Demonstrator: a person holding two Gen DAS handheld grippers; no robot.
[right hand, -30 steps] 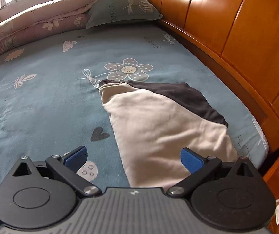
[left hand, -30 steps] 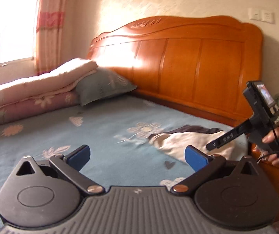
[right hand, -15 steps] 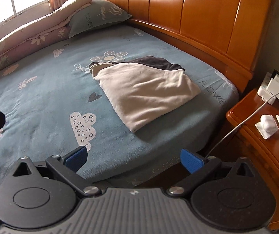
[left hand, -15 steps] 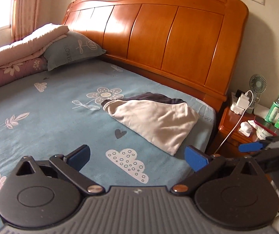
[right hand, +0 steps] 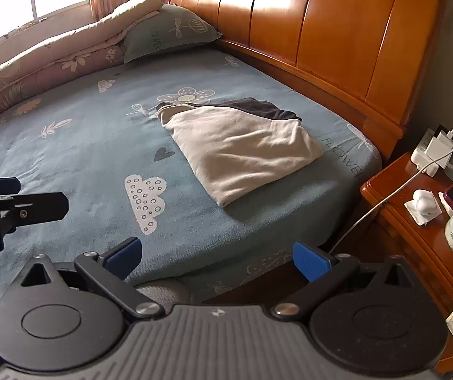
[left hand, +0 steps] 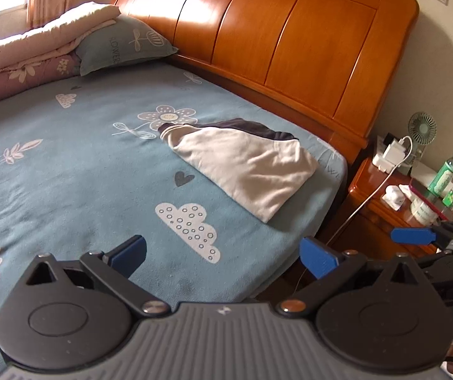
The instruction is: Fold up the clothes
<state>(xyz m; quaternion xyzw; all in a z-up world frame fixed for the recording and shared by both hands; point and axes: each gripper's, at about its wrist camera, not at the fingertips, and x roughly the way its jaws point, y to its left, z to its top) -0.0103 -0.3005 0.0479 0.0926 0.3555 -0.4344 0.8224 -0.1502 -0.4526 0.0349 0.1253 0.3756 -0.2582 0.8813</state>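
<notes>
garment [right hand: 242,145] lay folded on bed [right hand: 67,158] | judged soft, light, limp; best pinched at near corner | left claw [left hand: 223,253] spread, empty | right claw [right hand: 216,256] spread, empty

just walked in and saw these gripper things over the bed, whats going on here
A person holds a two-finger gripper in each hand for folding clothes. Right now neither touches anything: the left gripper and right gripper are both open and empty, near the edge of the bed. A beige and dark garment lies folded on the blue sheet near the headboard.
</notes>
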